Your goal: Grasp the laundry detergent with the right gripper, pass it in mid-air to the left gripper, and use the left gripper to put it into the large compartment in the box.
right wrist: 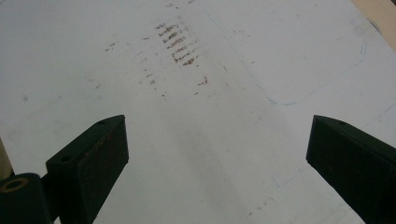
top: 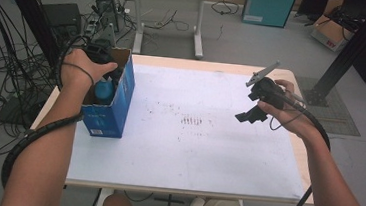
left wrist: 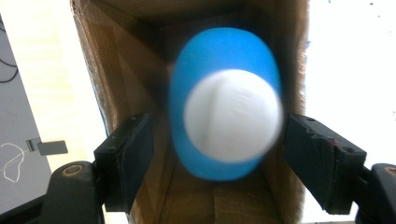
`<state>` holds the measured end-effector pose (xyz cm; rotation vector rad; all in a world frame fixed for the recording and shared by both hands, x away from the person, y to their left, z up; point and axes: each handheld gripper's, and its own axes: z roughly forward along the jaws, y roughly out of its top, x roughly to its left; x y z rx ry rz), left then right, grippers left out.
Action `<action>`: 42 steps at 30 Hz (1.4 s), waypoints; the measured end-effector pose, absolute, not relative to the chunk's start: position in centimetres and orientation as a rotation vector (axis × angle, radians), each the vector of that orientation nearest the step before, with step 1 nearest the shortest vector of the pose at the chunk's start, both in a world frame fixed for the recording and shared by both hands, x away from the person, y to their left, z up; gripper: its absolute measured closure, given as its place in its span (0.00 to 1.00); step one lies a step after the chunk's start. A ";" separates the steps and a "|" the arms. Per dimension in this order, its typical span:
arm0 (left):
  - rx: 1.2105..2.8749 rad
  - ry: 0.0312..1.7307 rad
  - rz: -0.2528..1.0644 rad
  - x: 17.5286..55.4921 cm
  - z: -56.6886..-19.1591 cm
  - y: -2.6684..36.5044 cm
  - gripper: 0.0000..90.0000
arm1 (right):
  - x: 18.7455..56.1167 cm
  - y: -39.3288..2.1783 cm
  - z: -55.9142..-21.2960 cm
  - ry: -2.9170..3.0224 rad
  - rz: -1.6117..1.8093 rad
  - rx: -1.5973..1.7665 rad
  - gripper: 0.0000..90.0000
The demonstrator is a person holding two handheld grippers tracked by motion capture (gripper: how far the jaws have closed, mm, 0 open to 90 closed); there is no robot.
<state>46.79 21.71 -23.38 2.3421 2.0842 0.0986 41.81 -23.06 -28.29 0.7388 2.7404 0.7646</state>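
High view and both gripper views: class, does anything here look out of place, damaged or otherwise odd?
Only small things stand out. The white table sheet carries a patch of dark smudges near its middle. The blue box has ragged open flaps, and the blue bottle stands inside it.

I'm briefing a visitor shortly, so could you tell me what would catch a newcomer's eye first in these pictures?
Probably the blue bottle with a white cap, standing inside the open blue box at the table's left edge. The left hand-held gripper sits above it with jaws apart on either side, not pressing it. The right hand-held gripper hovers open over the scuffed white table.
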 end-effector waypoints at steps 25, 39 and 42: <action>2.369 1.762 0.227 46.4 -17.3 15.0 0.14 | 42.7 -23.3 -27.7 2.740 0.710 0.761 0.06; 2.401 1.645 0.171 47.9 -19.9 10.3 0.12 | 43.7 -24.5 -27.6 2.750 0.662 0.778 0.06; 2.397 1.636 0.158 47.8 -20.2 10.1 0.11 | 43.7 -24.7 -27.4 2.741 0.657 0.781 0.06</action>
